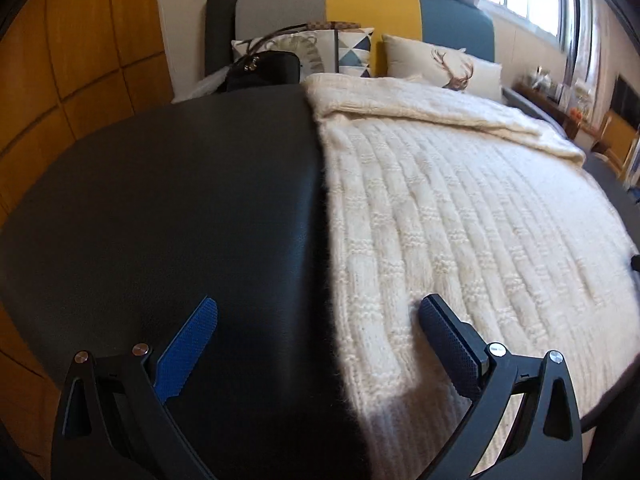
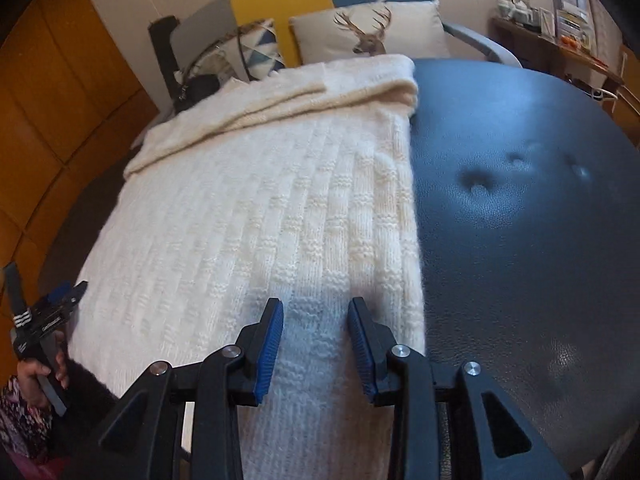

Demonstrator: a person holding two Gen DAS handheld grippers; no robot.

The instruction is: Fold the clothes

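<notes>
The cream knitted sweater lies spread flat on a black leather-look surface, which is tufted with dimples on the side seen by the right wrist camera. In the left wrist view the knit covers the right part of that surface, its straight edge running away from the camera down the middle of the picture. At the far end a part of the knit is folded back over the body, forming a thick ridged band across its width. In the right wrist view the same garment fills the left and centre, with the bare black surface to its right.

The left gripper has its jaws spread wide with nothing between them; one blue pad sits over the black surface, the other over the near edge of the knit, and whether either touches cannot be told. The right gripper is partly spread, its blue pads standing either side of a strip of the ribbed knit near the garment's near right edge. Fabric shows between the pads, but they do not visibly press on it.

At the lower left of the right wrist view, a hand grips the handle of the other gripper, just beside the sweater's left edge.

Beyond the sweater stand a deer-print cushion, a triangle-patterned cushion, a black handbag, and a headboard in grey, yellow and teal.
</notes>
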